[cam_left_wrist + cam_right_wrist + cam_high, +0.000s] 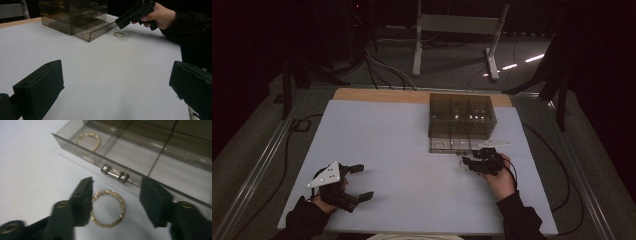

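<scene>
High view: a pale table (402, 150) carried a smoky clear-plastic drawer box (462, 116), bottom drawer open. Left gripper view: left gripper (117, 87) apart, idle. Right gripper view: right gripper (115, 202) apart, straddling the twisted gold ring (108, 208) lying ungrasped on the table; stowing remained.

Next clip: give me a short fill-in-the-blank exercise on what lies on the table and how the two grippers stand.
1. A gold ring lies flat on the white table, in front of the bottom ____ of the smoky plastic box, which is pulled out.
2. A second ring lies ____ that drawer.
3. The right gripper has its jaws on either side of the ring on the ____.
4. The left gripper holds ____.

Missing words: drawer; inside; table; nothing
</scene>
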{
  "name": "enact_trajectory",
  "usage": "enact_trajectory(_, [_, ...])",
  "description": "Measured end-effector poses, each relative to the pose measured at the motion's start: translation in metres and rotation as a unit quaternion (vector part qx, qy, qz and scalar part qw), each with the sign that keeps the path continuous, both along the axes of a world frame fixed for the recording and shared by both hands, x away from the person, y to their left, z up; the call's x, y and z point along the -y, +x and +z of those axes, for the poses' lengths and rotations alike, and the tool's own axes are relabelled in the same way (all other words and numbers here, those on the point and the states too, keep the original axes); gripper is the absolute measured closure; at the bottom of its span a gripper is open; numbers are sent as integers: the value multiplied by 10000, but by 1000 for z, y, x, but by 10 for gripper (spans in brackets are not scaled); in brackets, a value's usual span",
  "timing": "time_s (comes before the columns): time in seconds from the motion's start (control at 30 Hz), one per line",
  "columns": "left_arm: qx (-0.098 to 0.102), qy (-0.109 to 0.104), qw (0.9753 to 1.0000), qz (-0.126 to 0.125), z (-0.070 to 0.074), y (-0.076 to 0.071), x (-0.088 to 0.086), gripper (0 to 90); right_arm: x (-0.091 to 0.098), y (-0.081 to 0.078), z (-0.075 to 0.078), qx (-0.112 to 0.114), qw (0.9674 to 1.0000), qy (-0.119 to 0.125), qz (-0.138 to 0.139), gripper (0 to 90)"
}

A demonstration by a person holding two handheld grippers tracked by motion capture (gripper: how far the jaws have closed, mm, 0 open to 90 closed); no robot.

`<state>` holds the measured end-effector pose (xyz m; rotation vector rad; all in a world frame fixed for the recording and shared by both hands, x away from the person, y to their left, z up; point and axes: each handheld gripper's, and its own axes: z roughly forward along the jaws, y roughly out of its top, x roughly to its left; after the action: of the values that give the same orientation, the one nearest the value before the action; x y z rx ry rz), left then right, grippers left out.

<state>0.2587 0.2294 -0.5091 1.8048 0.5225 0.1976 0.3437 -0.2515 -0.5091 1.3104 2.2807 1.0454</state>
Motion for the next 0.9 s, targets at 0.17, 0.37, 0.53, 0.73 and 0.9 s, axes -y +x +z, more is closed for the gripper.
enact_trajectory(0.17, [11, 3, 10000, -1, 0, 0, 0, 4, 2, 4, -8, -113, 9998, -175, 14, 599])
enact_trajectory(0.37, [5, 9, 10000, -3, 0, 0, 0, 4, 1, 8, -15, -150, 9992, -361, 6, 719])
enact_trajectory(0.53, [0, 39, 10000, -13, 0, 0, 1, 4, -2, 9, -15, -122, 9988, -461, 149, 823])
enact_trajectory(0.73, [9, 40, 10000, -21, 0, -1, 1, 4, -3, 9, -14, -147, 9981, -547, 226, 871])
enact_trajectory(0.9, [10, 41, 10000, -22, 0, -1, 1, 4, -4, 7, -13, -107, 9985, -508, 153, 873])
